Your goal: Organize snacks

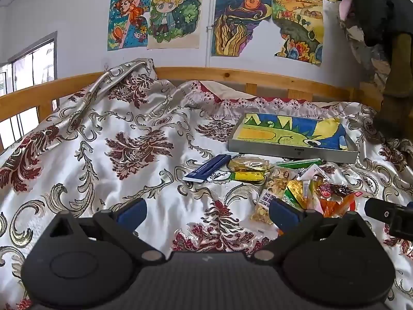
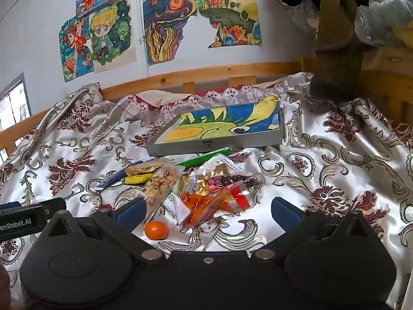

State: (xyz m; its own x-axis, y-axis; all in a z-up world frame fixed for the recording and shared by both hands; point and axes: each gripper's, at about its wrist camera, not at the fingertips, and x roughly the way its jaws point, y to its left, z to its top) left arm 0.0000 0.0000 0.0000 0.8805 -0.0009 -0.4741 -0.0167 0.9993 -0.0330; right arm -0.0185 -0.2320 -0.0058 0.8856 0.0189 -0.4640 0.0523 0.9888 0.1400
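Tools first: you hold two, and both stand spread as wide as they go with nothing between the pads. Your left tool hangs over bare bedspread, the snack pile off at its 1 o'clock. Your right tool sits just short of the same pile, which lies at its 12 o'clock.

Counting outward from your right tool: one mandarin at 10 o'clock, lying alone near the left blue pad. Beyond it, one clear packet of orange snacks with a red label, one nut packet, one yellow bar, one blue flat pack, one green stick pack, and several small wrapped pieces heaped together that you cannot count exactly.

One container: a shallow grey tray at 12 o'clock behind the pile, touching none of the snacks clearly. It holds only a coloured drawing lining its bottom.

Four drawings show whole on the wall.
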